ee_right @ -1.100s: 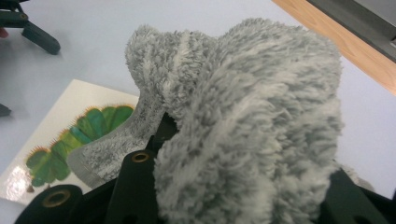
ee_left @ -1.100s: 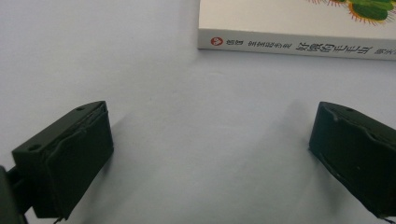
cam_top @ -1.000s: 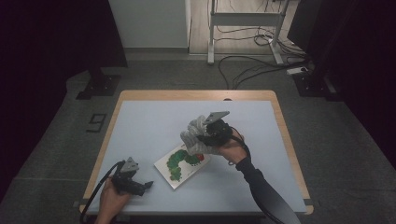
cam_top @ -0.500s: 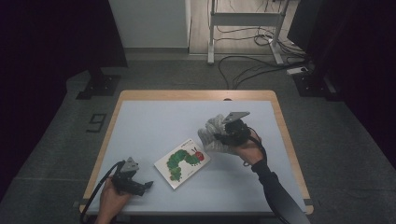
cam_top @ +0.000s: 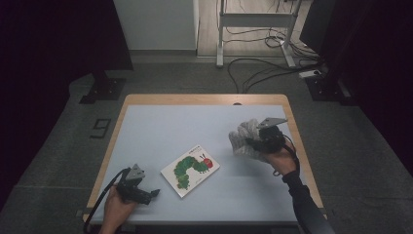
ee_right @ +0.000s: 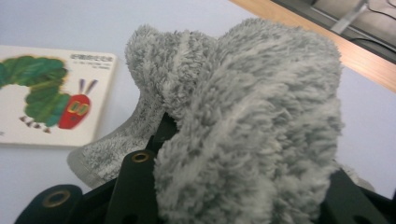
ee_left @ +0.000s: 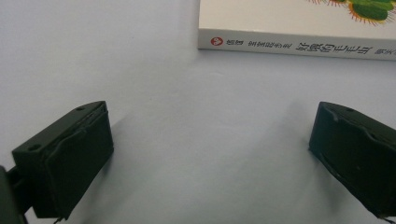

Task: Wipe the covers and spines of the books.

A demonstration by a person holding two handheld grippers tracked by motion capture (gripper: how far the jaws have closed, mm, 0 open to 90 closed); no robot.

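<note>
A white picture book (cam_top: 190,169) with a green caterpillar on its cover lies flat near the table's front middle; its spine (ee_left: 297,45) faces my left gripper. My left gripper (cam_top: 155,193) rests at the front left, open, with bare table between its black fingers (ee_left: 70,158). My right gripper (cam_top: 248,142) is at the right of the table, shut on a fluffy grey cloth (cam_top: 243,137). The cloth (ee_right: 243,126) bunches over the jaws and hangs down in front; the book (ee_right: 46,107) lies beyond it to the left.
The table (cam_top: 160,126) has a pale blue top with a wooden rim (cam_top: 204,99). Dark floor surrounds it, with cables (cam_top: 258,73) and a metal stand (cam_top: 253,19) behind. A cable trails from the left gripper off the front edge.
My right gripper has carried the grey cloth to the right, off the book and away from it. The book's whole cover now shows. The left gripper has stayed put.
</note>
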